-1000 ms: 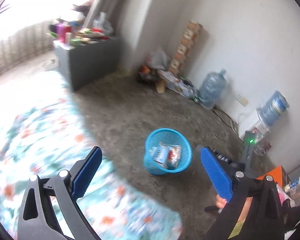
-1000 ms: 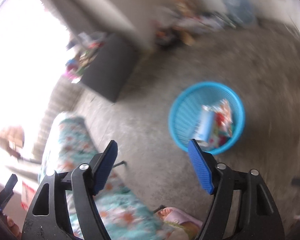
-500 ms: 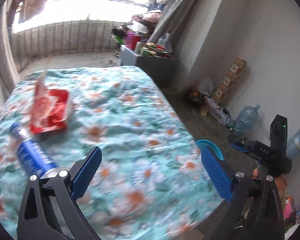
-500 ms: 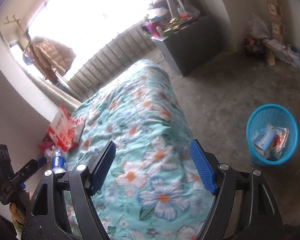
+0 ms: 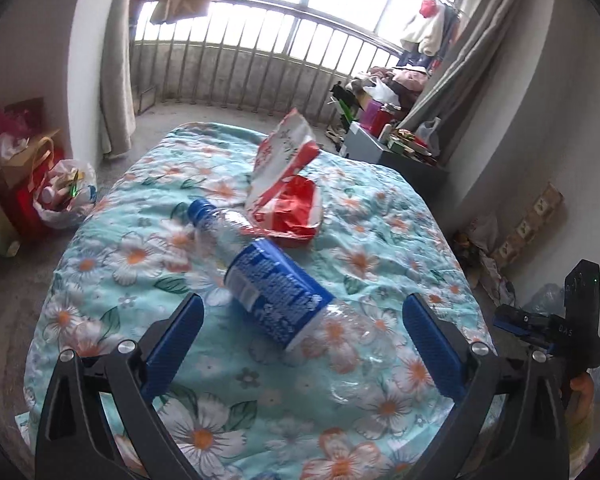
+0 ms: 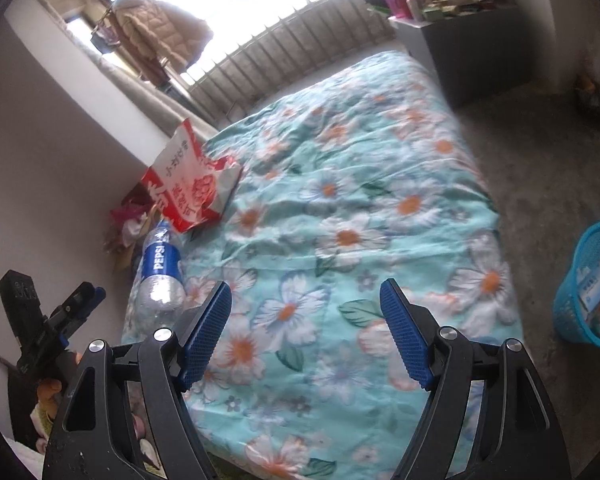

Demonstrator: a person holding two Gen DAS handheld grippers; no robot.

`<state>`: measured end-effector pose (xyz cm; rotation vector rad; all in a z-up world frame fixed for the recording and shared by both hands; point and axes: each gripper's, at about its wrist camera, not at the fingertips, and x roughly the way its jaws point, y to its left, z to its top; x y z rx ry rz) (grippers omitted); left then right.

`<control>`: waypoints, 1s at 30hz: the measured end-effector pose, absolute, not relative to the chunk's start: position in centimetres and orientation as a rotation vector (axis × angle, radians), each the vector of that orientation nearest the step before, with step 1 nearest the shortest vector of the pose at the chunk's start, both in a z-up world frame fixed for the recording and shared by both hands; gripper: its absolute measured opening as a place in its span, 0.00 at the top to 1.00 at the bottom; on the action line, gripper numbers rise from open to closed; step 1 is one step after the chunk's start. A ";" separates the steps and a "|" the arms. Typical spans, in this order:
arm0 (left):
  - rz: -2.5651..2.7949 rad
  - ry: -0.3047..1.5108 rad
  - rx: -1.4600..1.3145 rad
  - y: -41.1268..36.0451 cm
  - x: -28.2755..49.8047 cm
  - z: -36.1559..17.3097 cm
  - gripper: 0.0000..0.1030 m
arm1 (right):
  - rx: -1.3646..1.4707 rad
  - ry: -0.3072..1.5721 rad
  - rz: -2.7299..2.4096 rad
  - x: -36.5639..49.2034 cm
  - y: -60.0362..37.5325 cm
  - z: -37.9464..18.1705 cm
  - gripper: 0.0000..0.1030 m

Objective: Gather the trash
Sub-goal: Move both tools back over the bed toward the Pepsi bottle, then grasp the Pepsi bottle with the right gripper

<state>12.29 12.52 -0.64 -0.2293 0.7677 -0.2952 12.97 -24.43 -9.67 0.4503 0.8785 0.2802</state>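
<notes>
You are lining the left gripper (image 5: 302, 334), jaws apart and empty, on the bottle (image 5: 266, 278). Straddle its labelled middle. The right gripper (image 6: 306, 336) is hovering apart too.

We see a bed under a floral quilt (image 5: 380, 216), teal with white and orange daisies, filling most of both views. Beyond it runs a railing (image 5: 260, 68) below a bright window, with a beige curtain (image 5: 116, 80) hanging at the left and a padded jacket (image 6: 160, 36) hung up by the glass. A grey cabinet (image 6: 472, 48) stands just beside the bed's far corner, its top crowded with small items we cannot make out. On the floor left of the bed sits a white plastic bag (image 5: 64, 196), beside what may be red gift bags (image 5: 16, 184).
</notes>
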 end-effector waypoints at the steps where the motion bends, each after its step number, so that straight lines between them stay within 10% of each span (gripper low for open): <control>1: -0.278 0.774 -0.245 13.3 12.5 -0.9 0.05 | 0.446 0.889 0.312 13.6 -23.4 -9.7 0.29; 30: -0.087 0.805 -0.353 21.7 13.7 -2.7 0.05 | 0.127 1.297 0.811 28.1 2.3 -12.7 0.35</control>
